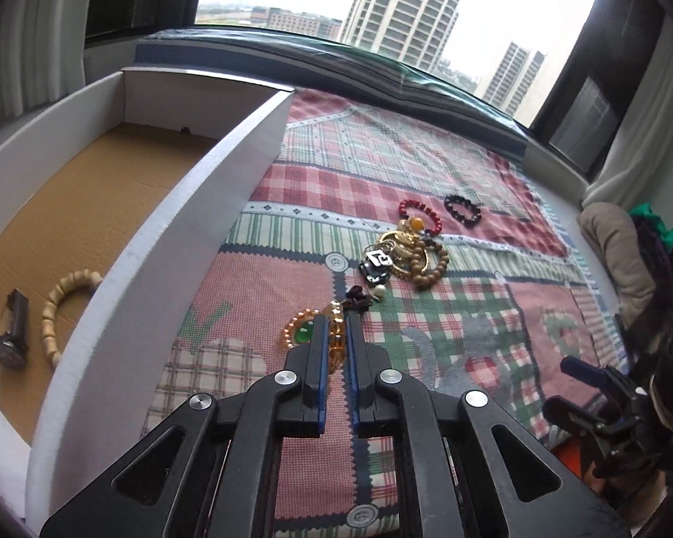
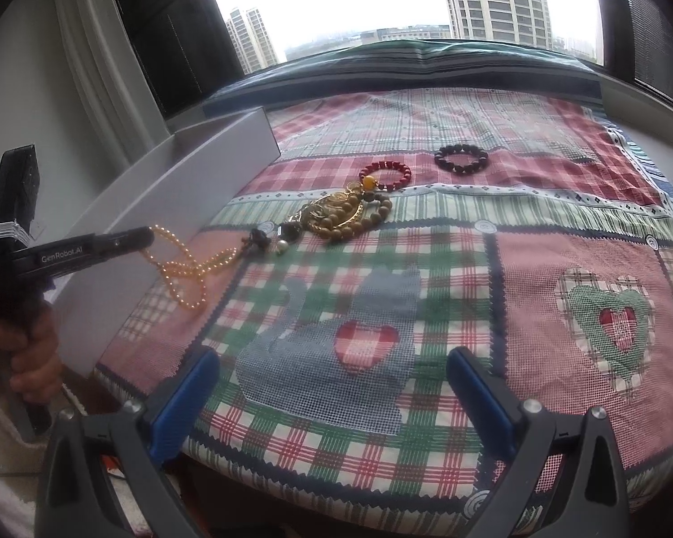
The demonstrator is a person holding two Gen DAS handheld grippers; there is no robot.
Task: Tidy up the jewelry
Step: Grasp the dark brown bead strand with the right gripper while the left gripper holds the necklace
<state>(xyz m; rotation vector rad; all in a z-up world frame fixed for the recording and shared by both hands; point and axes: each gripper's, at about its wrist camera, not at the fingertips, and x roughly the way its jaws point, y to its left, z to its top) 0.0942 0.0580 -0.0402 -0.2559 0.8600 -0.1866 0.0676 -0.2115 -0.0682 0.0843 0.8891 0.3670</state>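
Note:
My left gripper [image 1: 336, 318] is shut on a golden bead necklace [image 1: 303, 329] with a green stone. In the right wrist view the necklace [image 2: 188, 269] hangs lifted from that gripper [image 2: 146, 235], beside the white box [image 1: 166, 242]. Inside the box lie a dark watch [image 1: 11, 329] and a pale bead bracelet [image 1: 65, 309]. On the patchwork cloth sits a pile with a gold piece and a wooden bead bracelet [image 1: 408, 255], a red bracelet [image 1: 419, 213] and a dark bracelet [image 1: 462, 208]. My right gripper [image 2: 332, 367] is open and empty above the cloth's near edge.
The box wall [image 2: 157, 233] stands left of the jewelry. The window sill [image 1: 336, 58] runs along the far edge. A bundle of clothes [image 1: 628, 260] lies at the right. My right gripper shows at lower right in the left wrist view [image 1: 605, 412].

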